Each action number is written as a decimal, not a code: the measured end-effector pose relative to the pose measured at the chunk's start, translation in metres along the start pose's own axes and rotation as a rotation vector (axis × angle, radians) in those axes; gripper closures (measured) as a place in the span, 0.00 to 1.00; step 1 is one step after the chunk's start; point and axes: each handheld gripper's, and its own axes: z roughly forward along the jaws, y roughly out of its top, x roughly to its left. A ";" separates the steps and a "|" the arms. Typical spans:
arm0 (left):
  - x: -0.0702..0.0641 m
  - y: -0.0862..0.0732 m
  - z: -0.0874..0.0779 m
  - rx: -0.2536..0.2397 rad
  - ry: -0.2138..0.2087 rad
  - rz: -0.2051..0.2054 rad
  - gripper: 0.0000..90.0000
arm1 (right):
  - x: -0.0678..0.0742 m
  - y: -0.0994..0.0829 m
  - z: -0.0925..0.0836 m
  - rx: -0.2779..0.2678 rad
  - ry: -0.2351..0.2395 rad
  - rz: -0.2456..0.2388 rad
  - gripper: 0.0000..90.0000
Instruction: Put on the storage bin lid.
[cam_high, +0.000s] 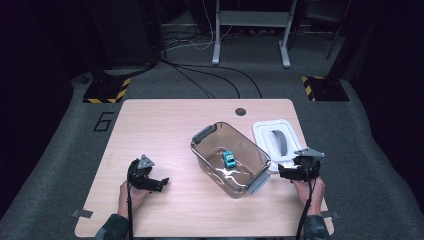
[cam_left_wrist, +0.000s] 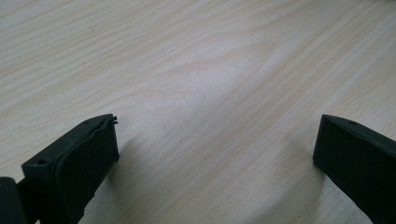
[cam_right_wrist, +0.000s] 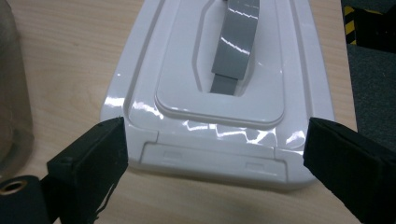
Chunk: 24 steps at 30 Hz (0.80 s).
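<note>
From the high view, a clear plastic storage bin (cam_high: 230, 159) with grey end latches sits a little right of the middle of the light wooden table (cam_high: 165, 125), turned at an angle. A small teal toy car (cam_high: 229, 159) lies on the bin's floor. Just beside the bin, on its right and far side, a white lid (cam_high: 276, 142) with a grey handle (cam_high: 280, 141) lies flat on the table. The right gripper (cam_high: 286, 172) is at the lid's near edge, close to the bin's right latch, held by the person's right hand (cam_high: 307, 190). The left gripper (cam_high: 159, 184) sits well apart from the bin, on its left and nearer to the person, held by the left hand (cam_high: 131, 192) low over bare wood.

In the left gripper view, the left gripper (cam_left_wrist: 215, 154) has its jaws spread wide over plain table surface (cam_left_wrist: 196, 70), with nothing between them.

In the right gripper view, the right gripper (cam_right_wrist: 215, 154) has its jaws spread wide, one at each side of the near end of the white lid (cam_right_wrist: 210, 121), apparently without clasping it. The grey handle (cam_right_wrist: 236, 37) runs along the lid's raised centre panel. A slice of the bin's clear wall (cam_right_wrist: 14, 93) shows at the left of the lid, and dark floor (cam_right_wrist: 369, 84) lies past the table's edge at the right.
</note>
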 end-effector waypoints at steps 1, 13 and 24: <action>0.000 0.000 0.000 0.000 -0.001 -0.001 0.00 | 0.000 0.002 0.001 0.001 0.007 0.011 0.07; 0.000 0.000 0.000 0.003 -0.002 0.004 0.00 | -0.007 0.022 0.019 0.002 0.016 -0.001 0.09; 0.000 0.000 0.000 0.003 -0.002 0.005 0.00 | -0.014 0.037 0.036 0.017 0.002 0.000 0.03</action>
